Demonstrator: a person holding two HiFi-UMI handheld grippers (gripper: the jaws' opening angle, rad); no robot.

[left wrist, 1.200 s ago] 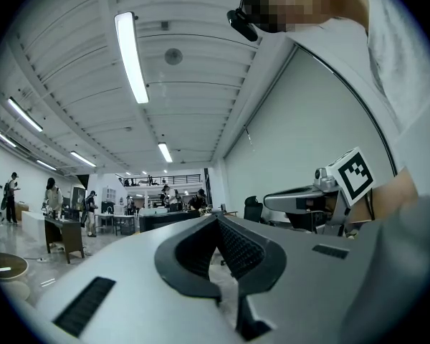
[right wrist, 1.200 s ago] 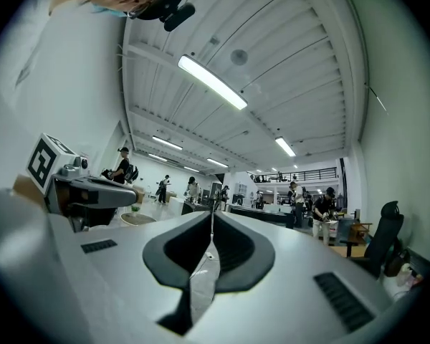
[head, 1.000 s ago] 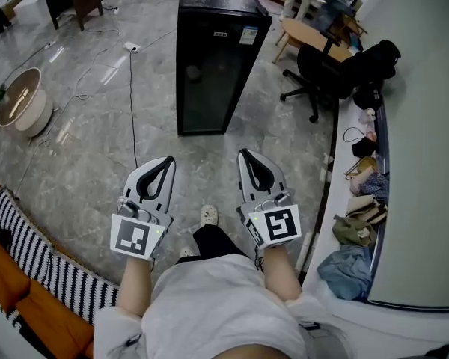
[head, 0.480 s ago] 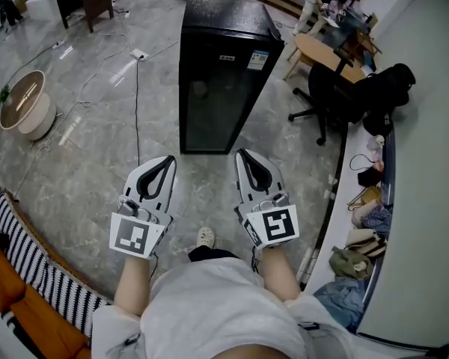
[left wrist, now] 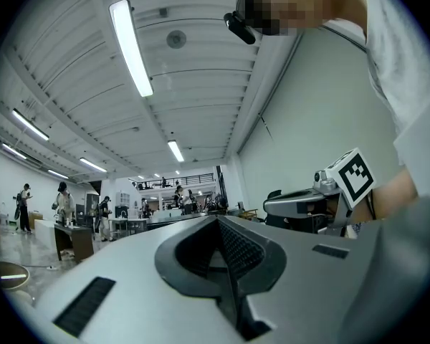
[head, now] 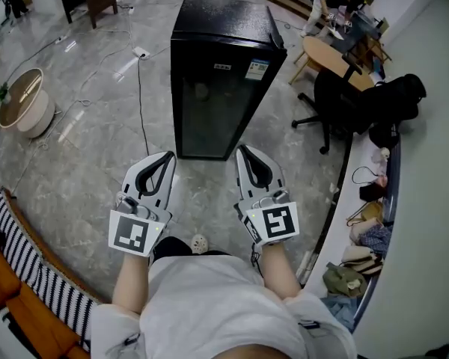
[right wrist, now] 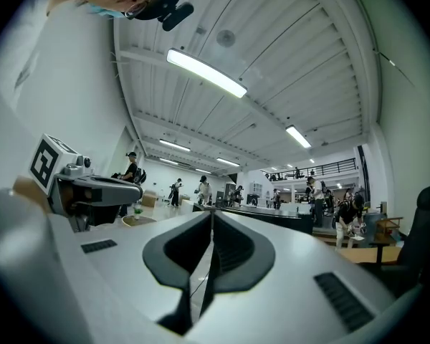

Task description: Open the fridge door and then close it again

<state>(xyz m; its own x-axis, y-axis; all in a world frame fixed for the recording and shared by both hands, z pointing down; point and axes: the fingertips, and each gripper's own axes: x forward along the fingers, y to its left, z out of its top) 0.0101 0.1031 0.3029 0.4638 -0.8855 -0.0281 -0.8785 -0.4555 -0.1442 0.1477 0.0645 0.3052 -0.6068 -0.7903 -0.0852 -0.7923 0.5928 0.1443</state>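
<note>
A black fridge [head: 223, 73] with a dark glass door stands on the grey floor ahead, and its door is closed. Both grippers are held level in front of the person, side by side, pointing toward the fridge and short of it. In the head view the tips of my left gripper [head: 167, 158] and my right gripper [head: 243, 152] sit just below the fridge's foot. Both sets of jaws meet with nothing between them. The left gripper view looks along its own closed jaws [left wrist: 218, 221], the right gripper view along its own [right wrist: 211, 213]. Neither gripper touches the fridge.
A black office chair [head: 333, 99] and a round wooden table [head: 325, 51] stand right of the fridge. A cable [head: 141, 103] runs along the floor at its left. A white round stool [head: 22, 105] is far left, a striped couch [head: 15, 268] at lower left, a cluttered ledge [head: 370, 208] along the right wall.
The person has walked toward the fridge, which now looms larger and nearer to the gripper tips. Both grippers stay shut and side by side.
</note>
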